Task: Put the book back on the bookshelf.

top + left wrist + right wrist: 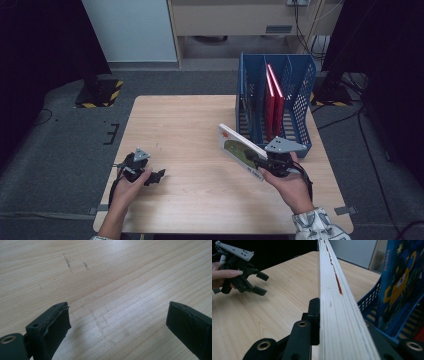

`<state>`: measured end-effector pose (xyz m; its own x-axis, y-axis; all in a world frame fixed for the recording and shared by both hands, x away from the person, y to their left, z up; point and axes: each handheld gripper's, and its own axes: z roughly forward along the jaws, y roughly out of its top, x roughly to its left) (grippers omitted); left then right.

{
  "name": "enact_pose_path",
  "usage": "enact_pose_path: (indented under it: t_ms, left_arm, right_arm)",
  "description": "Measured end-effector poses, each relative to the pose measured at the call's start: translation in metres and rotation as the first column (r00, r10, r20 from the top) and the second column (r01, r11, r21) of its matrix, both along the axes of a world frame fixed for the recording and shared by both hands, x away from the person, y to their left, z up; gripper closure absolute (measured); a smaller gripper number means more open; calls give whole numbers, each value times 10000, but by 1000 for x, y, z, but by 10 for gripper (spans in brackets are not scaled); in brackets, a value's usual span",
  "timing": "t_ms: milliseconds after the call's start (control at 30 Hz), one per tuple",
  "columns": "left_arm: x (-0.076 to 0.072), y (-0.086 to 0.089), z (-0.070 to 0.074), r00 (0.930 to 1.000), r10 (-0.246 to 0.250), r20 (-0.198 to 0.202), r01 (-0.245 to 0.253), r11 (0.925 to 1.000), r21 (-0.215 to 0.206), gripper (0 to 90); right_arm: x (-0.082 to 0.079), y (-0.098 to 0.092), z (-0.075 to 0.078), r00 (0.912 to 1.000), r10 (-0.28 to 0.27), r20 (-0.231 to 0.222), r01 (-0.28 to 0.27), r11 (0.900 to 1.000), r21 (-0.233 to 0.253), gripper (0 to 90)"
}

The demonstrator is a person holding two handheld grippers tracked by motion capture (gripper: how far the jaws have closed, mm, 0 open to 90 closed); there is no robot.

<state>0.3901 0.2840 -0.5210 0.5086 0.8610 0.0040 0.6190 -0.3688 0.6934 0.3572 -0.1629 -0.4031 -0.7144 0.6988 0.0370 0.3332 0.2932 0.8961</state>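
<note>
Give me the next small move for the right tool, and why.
Probably lift the book and swing it toward the rack. The right tool is shut on it; it hangs tilted just in front of the rack, not over a slot. Two red books stand in the middle slot, so an open slot beside them looks best. The left tool sits open, apart.
</note>
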Motion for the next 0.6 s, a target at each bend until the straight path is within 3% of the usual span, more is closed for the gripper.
enact_pose_path:
  t_ms: [367, 600]
  left_arm:
    - [1, -4, -7, 9986, -304, -433, 315, 9992, 257, 43]
    - [1, -3, -5, 9995, -242, -223, 246, 9996, 164, 44]
  right_arm:
    - [4, -12, 13, 9998, -219, 35, 218, 9997, 100, 756]
    - [4, -19, 18, 9993, -345, 114, 344, 9994, 106, 757]
